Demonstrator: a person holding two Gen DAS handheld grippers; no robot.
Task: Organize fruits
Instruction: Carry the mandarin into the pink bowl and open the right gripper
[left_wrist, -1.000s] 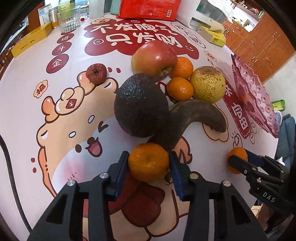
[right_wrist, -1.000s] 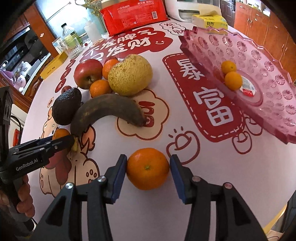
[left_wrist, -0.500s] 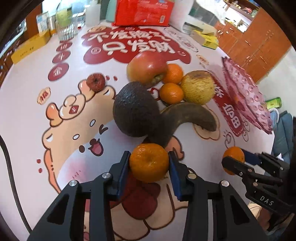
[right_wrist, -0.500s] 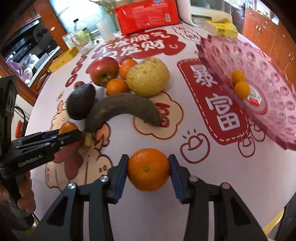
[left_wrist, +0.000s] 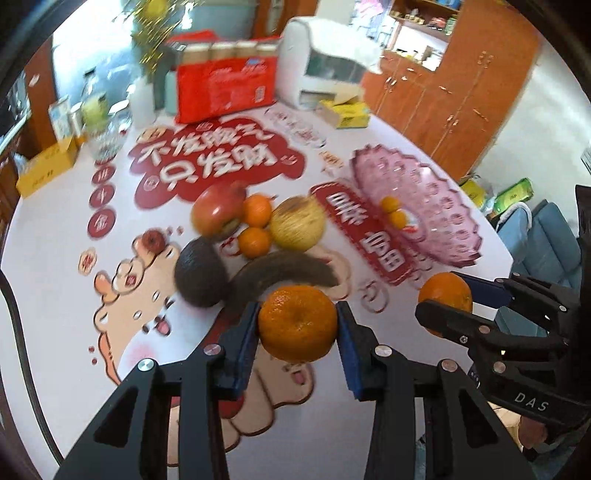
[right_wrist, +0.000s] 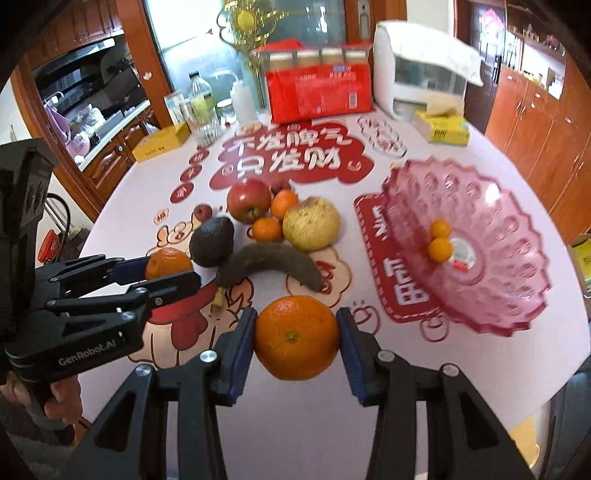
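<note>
**Holding an orange in each gripper above the table**

Gripping from both sides, the left gripper (left_wrist: 297, 328) has its blue pads pressed against an orange (left_wrist: 297, 324), which hangs clear of the tablecloth (left_wrist: 55, 266). The right gripper (right_wrist: 296, 338) clamps a second orange (right_wrist: 296, 336) the same way — its jaws have just closed a little further onto the fruit, pads against the peel on both sides. Each gripper also shows in the other's view, off to the side, with its orange between the fingers.

Below them, near the middle of the table, the rest of the fruit lies in a loose cluster: a red apple (right_wrist: 248, 200), two small oranges (right_wrist: 283, 203) (right_wrist: 266, 229) just beside it, a rough yellow pear (right_wrist: 311, 223), a dark avocado (right_wrist: 212, 242) and a blackened banana (right_wrist: 271, 264) curving in front. A small red fruit (right_wrist: 202, 212) sits apart, to the left of the avocado.

To the right of the cluster stands a pink glass dish (right_wrist: 491, 295) — two small oranges (right_wrist: 440, 229) (right_wrist: 440, 249) rest near its centre, touching each other. At the far edge of the table are a red packet (right_wrist: 319, 94), a yellow box (right_wrist: 441, 127) and a glass jar (right_wrist: 207, 125).
</note>
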